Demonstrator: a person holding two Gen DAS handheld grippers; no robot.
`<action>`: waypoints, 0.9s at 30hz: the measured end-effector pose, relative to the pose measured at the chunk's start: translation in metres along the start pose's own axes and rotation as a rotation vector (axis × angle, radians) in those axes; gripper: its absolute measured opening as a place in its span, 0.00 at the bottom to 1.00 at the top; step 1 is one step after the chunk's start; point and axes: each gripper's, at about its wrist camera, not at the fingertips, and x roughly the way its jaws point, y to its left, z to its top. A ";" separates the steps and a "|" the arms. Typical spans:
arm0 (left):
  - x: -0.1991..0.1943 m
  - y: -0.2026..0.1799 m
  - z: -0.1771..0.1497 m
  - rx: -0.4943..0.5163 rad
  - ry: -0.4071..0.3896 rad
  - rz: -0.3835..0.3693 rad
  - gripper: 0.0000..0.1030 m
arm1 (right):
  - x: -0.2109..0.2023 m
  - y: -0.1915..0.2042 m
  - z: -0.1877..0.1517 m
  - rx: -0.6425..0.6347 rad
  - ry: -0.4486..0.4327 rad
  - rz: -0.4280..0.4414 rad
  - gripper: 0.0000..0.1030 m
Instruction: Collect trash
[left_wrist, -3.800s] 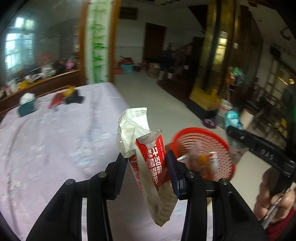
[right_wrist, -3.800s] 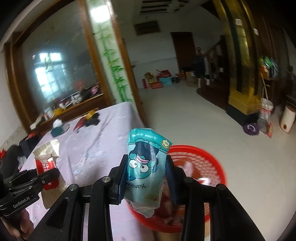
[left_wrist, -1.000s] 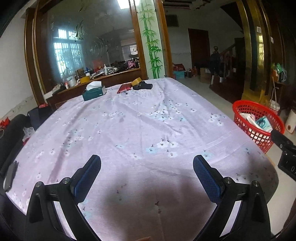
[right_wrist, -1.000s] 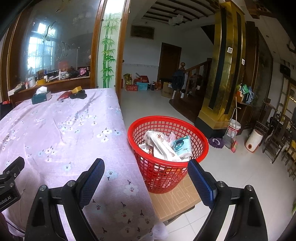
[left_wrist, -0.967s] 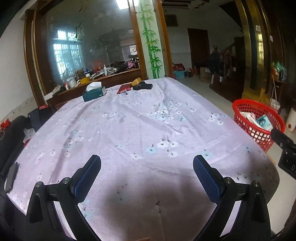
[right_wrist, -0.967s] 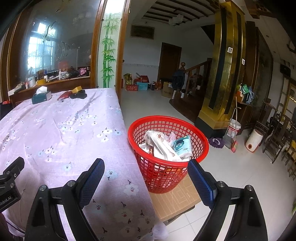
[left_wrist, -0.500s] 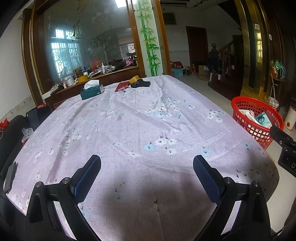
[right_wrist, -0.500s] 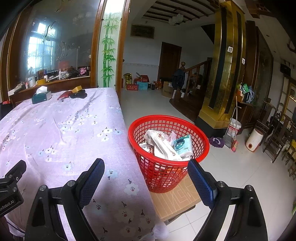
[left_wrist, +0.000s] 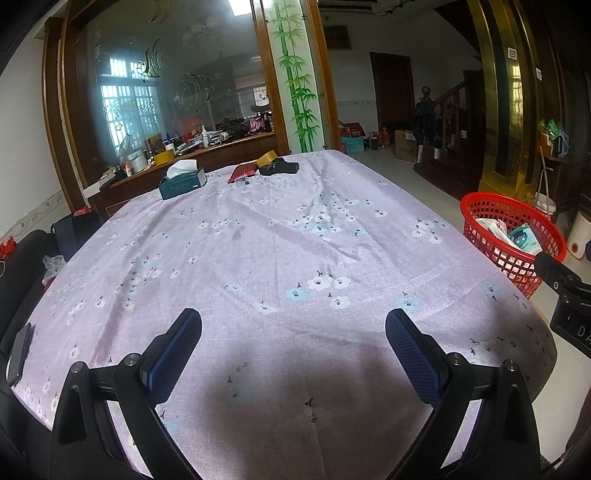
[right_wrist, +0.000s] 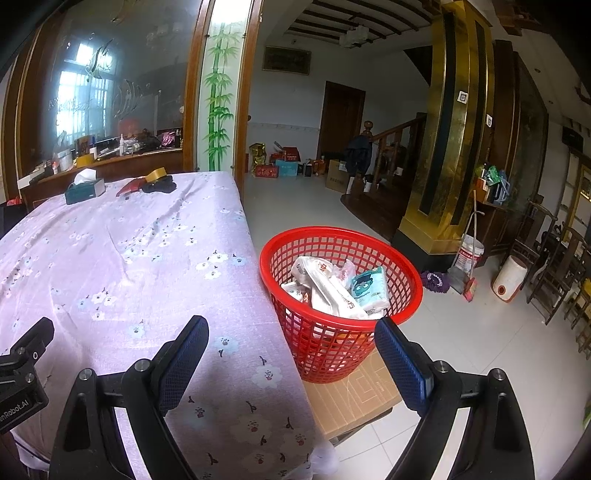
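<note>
A red mesh basket (right_wrist: 399, 266) stands on a cardboard box (right_wrist: 354, 395) beside the table's right edge; it also shows at the right in the left wrist view as the basket (left_wrist: 480, 201). Inside lie white wrappers (right_wrist: 325, 284) and a teal cartoon snack packet (right_wrist: 369, 288), the packet (left_wrist: 522, 238) visible from the left too. My left gripper (left_wrist: 293, 332) hovers open over the near part of the lilac flowered tablecloth (left_wrist: 280, 240), nothing between its blue pads. My right gripper (right_wrist: 291, 339) is open and empty, its span crossing the table edge and the basket's near side.
At the table's far end sit a green tissue box (left_wrist: 183, 182), a red pouch (left_wrist: 242, 172), a tape roll (left_wrist: 267, 159) and a black object (left_wrist: 280, 169). A dark phone (left_wrist: 18, 352) lies at the left edge. Tiled floor (right_wrist: 480, 347), a white jug (right_wrist: 511, 278) and chairs lie right.
Since several seconds ago both grippers have let go of their snack packets, which now lie in the basket, and pulled back. Over the last second nothing has visibly moved.
</note>
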 end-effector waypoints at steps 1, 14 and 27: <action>0.000 0.000 0.000 0.001 -0.001 0.002 0.96 | 0.000 0.000 0.000 0.001 -0.001 0.000 0.91; 0.000 -0.001 0.000 0.003 -0.001 0.004 0.96 | 0.001 0.000 0.000 0.001 0.002 0.002 0.91; 0.001 -0.003 -0.001 0.001 0.003 0.004 0.96 | 0.002 0.005 0.001 -0.007 -0.001 0.007 0.91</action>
